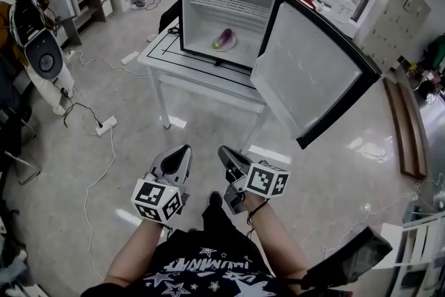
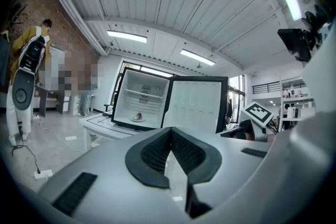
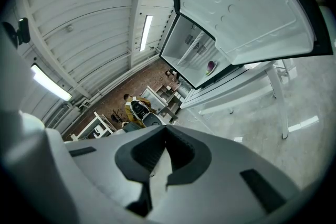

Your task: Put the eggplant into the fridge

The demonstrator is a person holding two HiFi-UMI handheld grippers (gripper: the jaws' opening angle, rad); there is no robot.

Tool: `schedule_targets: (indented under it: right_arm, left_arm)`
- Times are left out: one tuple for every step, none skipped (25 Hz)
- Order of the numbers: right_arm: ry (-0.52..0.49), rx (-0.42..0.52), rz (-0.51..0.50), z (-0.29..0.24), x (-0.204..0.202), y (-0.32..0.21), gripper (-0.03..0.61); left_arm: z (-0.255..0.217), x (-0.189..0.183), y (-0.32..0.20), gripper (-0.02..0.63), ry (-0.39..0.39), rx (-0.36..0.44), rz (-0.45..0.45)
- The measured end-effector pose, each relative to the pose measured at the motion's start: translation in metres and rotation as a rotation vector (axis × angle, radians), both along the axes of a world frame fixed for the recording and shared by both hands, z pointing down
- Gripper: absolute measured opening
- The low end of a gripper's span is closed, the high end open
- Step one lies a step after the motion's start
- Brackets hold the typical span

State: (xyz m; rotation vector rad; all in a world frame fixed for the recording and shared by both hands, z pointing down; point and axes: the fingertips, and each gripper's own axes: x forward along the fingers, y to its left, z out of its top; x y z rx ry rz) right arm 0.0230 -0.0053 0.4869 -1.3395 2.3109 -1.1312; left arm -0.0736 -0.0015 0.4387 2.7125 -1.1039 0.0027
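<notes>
Head view. At 12 o'clock, one small black-framed fridge point(image 1: 229, 7) stands on a white bench point(image 1: 163, 55). Its door point(image 1: 313, 76) is swung wide toward 2 o'clock. Inside, one purple eggplant point(image 1: 225, 37) lies on a plate point(image 1: 221, 45) on the compartment floor. At 6 o'clock, the left gripper point(image 1: 182, 151) and right gripper point(image 1: 226, 153) are side by side, each with a marker cube. Both are held over the grey floor point(image 1: 208, 122), well apart from the bench. At 9 o'clock, one power strip point(image 1: 106, 125) with a white cable lies on the floor.

Left gripper view. The fingers point(image 2: 152, 152) are clenched, pads meeting at the tips, with nothing between them. Beyond, at 11 o'clock, the fridge stands open with the eggplant point(image 2: 138, 116) on its plate inside. The right gripper's marker cube shows at 3 o'clock.

Right gripper view. The fingers point(image 3: 143, 153) are clenched and empty, pads touching. The fridge is seen tilted at 1 o'clock, with the door filling the upper right. The eggplant point(image 3: 211, 66) is a small purple spot inside the compartment.
</notes>
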Motion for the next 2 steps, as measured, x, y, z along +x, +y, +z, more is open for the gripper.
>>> schedule_targets:
  right_arm:
    - [0.001, -0.001, 0.000, 0.0006, -0.0006, 0.0022, 0.006]
    - [0.002, -0.003, 0.001, 0.0013, -0.0011, 0.0045, 0.006]
  left_arm:
    - [0.0005, -0.0002, 0.0024, 0.009, -0.001, -0.001, 0.002]
    - [0.0010, -0.0005, 0.0049, 0.009, -0.002, -0.003, 0.003]
